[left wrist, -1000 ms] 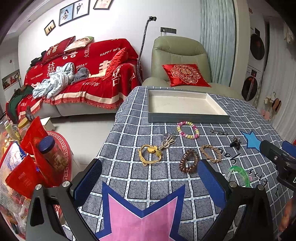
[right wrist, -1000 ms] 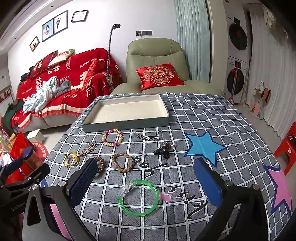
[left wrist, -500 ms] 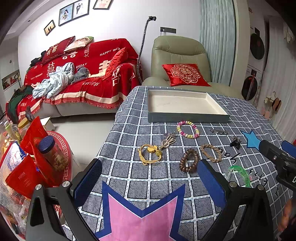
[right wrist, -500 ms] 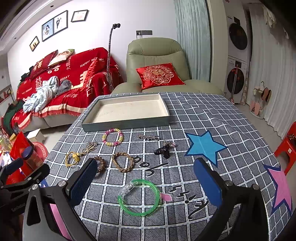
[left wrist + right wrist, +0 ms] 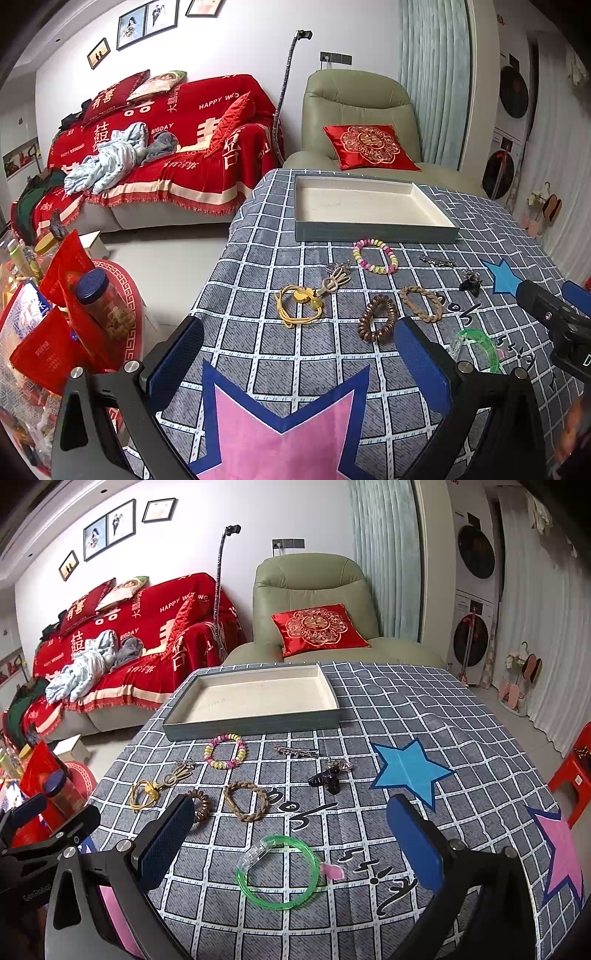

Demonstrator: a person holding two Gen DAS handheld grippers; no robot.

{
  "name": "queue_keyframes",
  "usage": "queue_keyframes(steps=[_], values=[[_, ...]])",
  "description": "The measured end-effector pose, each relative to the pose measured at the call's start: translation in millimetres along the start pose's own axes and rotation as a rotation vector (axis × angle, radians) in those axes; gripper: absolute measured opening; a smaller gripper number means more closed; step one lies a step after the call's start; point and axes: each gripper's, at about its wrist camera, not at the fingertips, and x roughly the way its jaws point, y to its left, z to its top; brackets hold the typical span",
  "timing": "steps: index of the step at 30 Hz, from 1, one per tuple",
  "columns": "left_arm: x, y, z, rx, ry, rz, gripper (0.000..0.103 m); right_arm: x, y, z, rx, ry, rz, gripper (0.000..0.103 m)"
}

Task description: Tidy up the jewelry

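Observation:
An empty grey tray [image 5: 373, 234] [image 5: 251, 726] with a cream lining stands at the far side of the checked tablecloth. In front of it lie a pink-yellow bead bracelet [image 5: 375, 255] [image 5: 225, 750], a yellow cord charm [image 5: 300, 305] [image 5: 144, 794], a brown coil hair tie [image 5: 377, 323] [image 5: 201, 805], a braided bracelet [image 5: 421, 303] [image 5: 245, 800], a silver clip [image 5: 295, 752], a black clip [image 5: 327, 777] and a green bangle [image 5: 279, 871]. My left gripper [image 5: 295, 362] is open above the pink star. My right gripper [image 5: 290, 845] is open, straddling the green bangle.
A red-covered sofa [image 5: 162, 147] and a green armchair [image 5: 358, 110] stand beyond the table. Snack bags and a jar [image 5: 99, 306] sit on a low stand at the left. A red stool [image 5: 574, 768] is at the right. The table's left edge drops to the floor.
Almost nothing has changed. The right gripper has drifted very slightly; both stay open and no jewelry has moved.

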Motion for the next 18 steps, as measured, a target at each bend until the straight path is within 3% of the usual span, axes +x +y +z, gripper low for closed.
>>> queue_keyframes(steps=[15,18], values=[[10.2,-1.4,2.9,0.0,0.04,-0.007,0.103,13.2,-4.8,2.8,0.01,0.03,0.004,0.103],[17.0,-0.2,5.5,0.006,0.058,-0.037,0.103,16.2,-9.8,4.2,0.036,0.038,0.015,0.103]])
